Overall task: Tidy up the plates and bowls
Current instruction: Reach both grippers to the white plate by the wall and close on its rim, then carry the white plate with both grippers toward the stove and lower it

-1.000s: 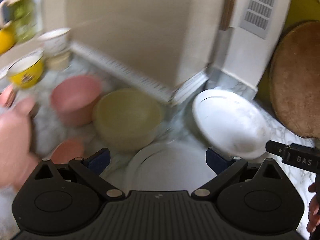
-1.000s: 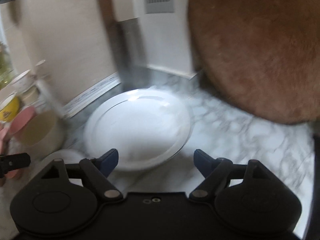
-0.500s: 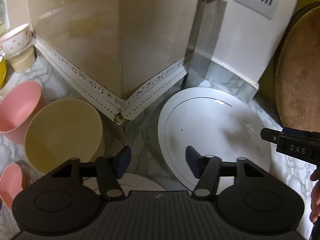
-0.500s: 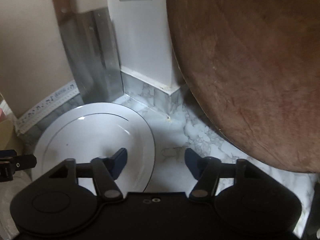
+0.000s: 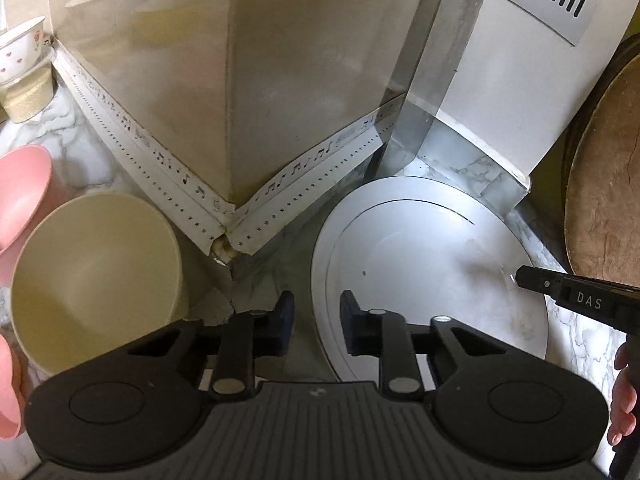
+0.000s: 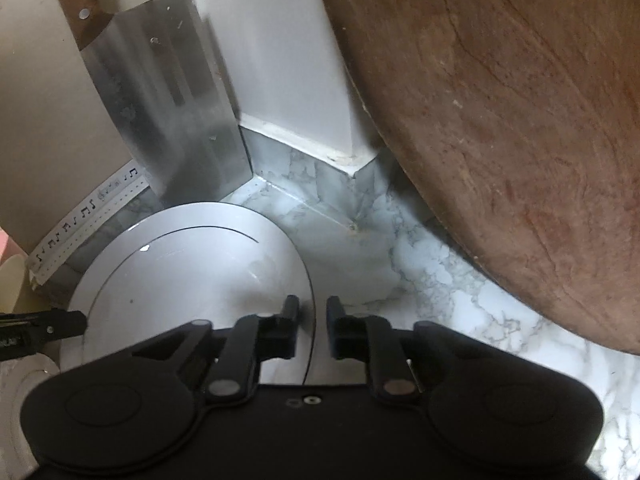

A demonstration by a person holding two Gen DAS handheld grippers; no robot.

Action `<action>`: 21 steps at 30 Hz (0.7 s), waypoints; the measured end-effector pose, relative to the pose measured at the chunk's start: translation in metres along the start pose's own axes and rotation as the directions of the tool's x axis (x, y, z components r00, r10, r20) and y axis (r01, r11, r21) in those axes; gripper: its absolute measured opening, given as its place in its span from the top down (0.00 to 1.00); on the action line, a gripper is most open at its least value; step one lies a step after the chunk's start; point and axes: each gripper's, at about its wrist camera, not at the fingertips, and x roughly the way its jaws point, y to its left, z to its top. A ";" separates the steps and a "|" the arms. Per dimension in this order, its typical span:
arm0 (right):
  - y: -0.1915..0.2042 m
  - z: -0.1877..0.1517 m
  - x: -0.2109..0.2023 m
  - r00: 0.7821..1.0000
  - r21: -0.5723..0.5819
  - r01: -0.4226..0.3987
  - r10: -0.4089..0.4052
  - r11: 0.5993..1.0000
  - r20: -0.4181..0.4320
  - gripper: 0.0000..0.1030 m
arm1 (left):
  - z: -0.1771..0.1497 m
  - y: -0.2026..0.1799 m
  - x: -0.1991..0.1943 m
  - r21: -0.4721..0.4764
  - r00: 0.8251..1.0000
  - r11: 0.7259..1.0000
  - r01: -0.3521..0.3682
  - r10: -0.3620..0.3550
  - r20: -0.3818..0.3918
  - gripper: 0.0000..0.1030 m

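Note:
A large white plate [image 5: 424,272] lies flat on the marble counter in the corner, and each gripper is at one side of it. My left gripper [image 5: 316,312] straddles the plate's left rim; its jaws are closing, with a gap still showing beside the rim. My right gripper [image 6: 312,312] is shut on the plate's [image 6: 192,272] right rim. Left of the plate stands a cream bowl [image 5: 96,276], with a pink bowl [image 5: 24,196] tilted behind it.
A round wooden board [image 6: 500,120] leans against the wall at the right, close to the plate. A cleaver [image 6: 172,112] stands against the wall behind the plate. A heart-patterned cup [image 5: 22,46] sits far left. A smaller white plate [image 6: 24,384] lies beside the big one.
Both grippers have come forward to the large plate, one on each side. Their jaws have narrowed from wide open around its rims. The bowls have slid to the left of the left view.

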 end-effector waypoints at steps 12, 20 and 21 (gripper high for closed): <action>-0.001 0.002 0.004 0.999 0.017 -0.027 0.028 0.999 -0.022 0.91 | 0.003 0.007 0.007 -0.027 1.000 0.999 0.020 -0.020 -0.003 0.92; 0.001 -0.004 0.000 1.000 0.004 -0.003 0.003 1.000 -0.014 0.91 | 0.004 0.005 0.009 -0.005 1.000 1.000 0.022 -0.022 -0.004 0.93; 0.001 -0.005 -0.001 1.000 0.005 -0.002 0.002 1.000 -0.014 0.91 | 0.004 0.005 0.008 -0.001 1.000 1.000 0.024 -0.024 0.001 0.93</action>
